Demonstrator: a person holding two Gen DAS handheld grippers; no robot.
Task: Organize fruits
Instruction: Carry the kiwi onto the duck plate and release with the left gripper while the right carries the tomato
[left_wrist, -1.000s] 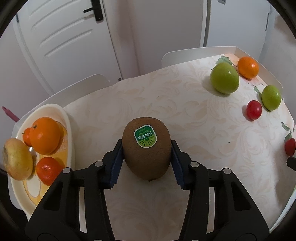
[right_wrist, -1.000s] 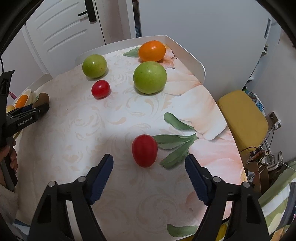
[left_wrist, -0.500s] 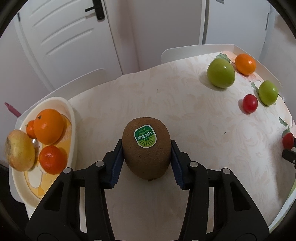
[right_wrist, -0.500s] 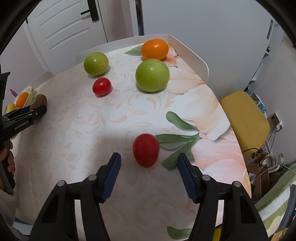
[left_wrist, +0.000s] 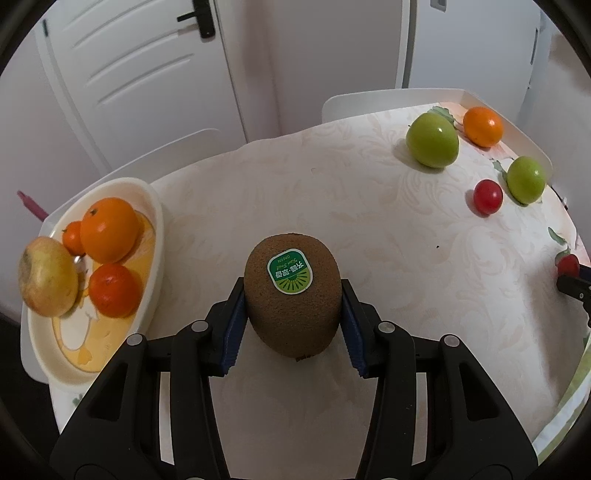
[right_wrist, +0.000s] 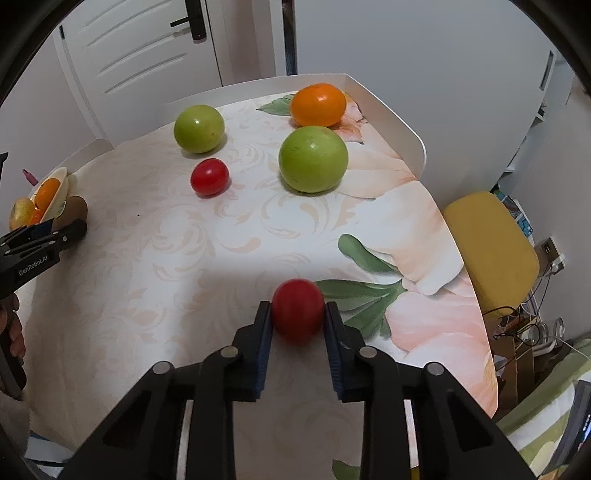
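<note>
While the left gripper (left_wrist: 292, 308) clamps a kiwi (left_wrist: 292, 297), the right gripper (right_wrist: 297, 325) pinches a red tomato (right_wrist: 297, 310) on the floral tablecloth (right_wrist: 155, 251); white door (right_wrist: 140, 55) at 11 o'clock, yellow stool (right_wrist: 487, 247) at 3.

A white panelled door (right_wrist: 140, 51) with a black handle (right_wrist: 194, 20) stands behind the table (right_wrist: 155, 266), whose cloth shows pale swirls and big peach flowers with green leaves, while a yellow padded stool (right_wrist: 489, 247) sits beside it above tangled cables (right_wrist: 524, 325) on the floor.
</note>
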